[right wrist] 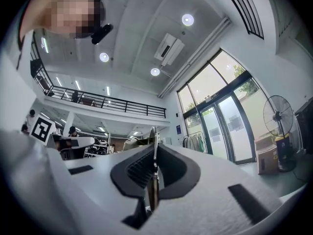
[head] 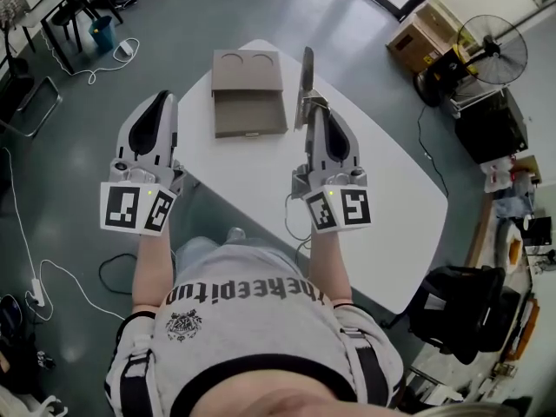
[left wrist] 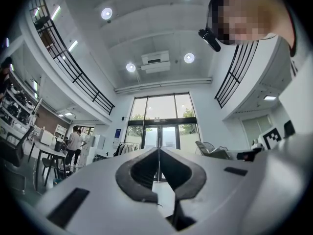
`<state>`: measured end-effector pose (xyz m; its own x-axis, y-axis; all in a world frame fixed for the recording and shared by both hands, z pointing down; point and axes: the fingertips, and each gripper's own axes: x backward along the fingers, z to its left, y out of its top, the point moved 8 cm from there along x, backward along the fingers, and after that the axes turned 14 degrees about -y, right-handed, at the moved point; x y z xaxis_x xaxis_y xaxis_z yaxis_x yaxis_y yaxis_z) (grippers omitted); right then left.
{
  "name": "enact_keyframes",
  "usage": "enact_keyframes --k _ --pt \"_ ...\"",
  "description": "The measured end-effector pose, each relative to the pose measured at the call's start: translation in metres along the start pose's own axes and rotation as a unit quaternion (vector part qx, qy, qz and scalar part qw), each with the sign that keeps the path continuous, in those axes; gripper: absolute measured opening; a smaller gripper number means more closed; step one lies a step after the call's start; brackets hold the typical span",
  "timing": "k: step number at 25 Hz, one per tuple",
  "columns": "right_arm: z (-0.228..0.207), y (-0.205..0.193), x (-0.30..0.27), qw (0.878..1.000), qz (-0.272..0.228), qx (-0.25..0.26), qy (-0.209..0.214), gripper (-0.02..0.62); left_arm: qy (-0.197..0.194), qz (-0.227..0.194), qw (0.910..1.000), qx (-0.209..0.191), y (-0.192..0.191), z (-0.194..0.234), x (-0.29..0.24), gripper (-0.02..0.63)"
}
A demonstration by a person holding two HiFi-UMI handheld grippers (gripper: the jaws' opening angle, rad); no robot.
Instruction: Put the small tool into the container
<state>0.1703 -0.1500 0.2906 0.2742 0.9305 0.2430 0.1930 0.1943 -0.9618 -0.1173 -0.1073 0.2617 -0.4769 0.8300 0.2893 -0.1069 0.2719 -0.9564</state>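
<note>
On the white table [head: 391,172], toward its far side, I see the brown container [head: 249,94]. At the table's left edge my left gripper [head: 161,101] has its jaws pressed together, empty. My right gripper [head: 315,109], just right of the container, is clamped on the small tool [head: 307,75], which pokes out beyond the jaws.

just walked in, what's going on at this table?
A person stands at a white table with a gripper in each hand. The right gripper is shut on a thin flat tool, which it holds above the table just right of the brown container. The container looks open and empty, so the tool is not in yet. The left gripper is shut on nothing, off the table's left edge and clear of the container.
</note>
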Motion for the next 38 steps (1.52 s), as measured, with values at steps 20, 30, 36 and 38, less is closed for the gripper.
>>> enact_keyframes --k 20,30,36,38 --pt "0.033 -0.104 -0.085 0.971 0.121 0.194 0.076 0.003 -0.001 0.033 0.9993 0.018 -0.032 0.076 -0.034 0.012" --pt "0.038 -0.188 -0.118 0.918 0.198 0.328 0.097 0.003 -0.008 0.044 0.9987 0.025 -0.049 0.130 -0.053 0.012" --pt "0.039 -0.227 -0.131 0.883 0.235 0.387 0.120 0.003 -0.018 0.049 0.9982 0.027 -0.057 0.152 -0.067 0.012" --pt "0.039 -0.239 -0.134 0.872 0.246 0.402 0.129 0.003 -0.022 0.051 0.9981 0.028 -0.060 0.157 -0.072 0.012"
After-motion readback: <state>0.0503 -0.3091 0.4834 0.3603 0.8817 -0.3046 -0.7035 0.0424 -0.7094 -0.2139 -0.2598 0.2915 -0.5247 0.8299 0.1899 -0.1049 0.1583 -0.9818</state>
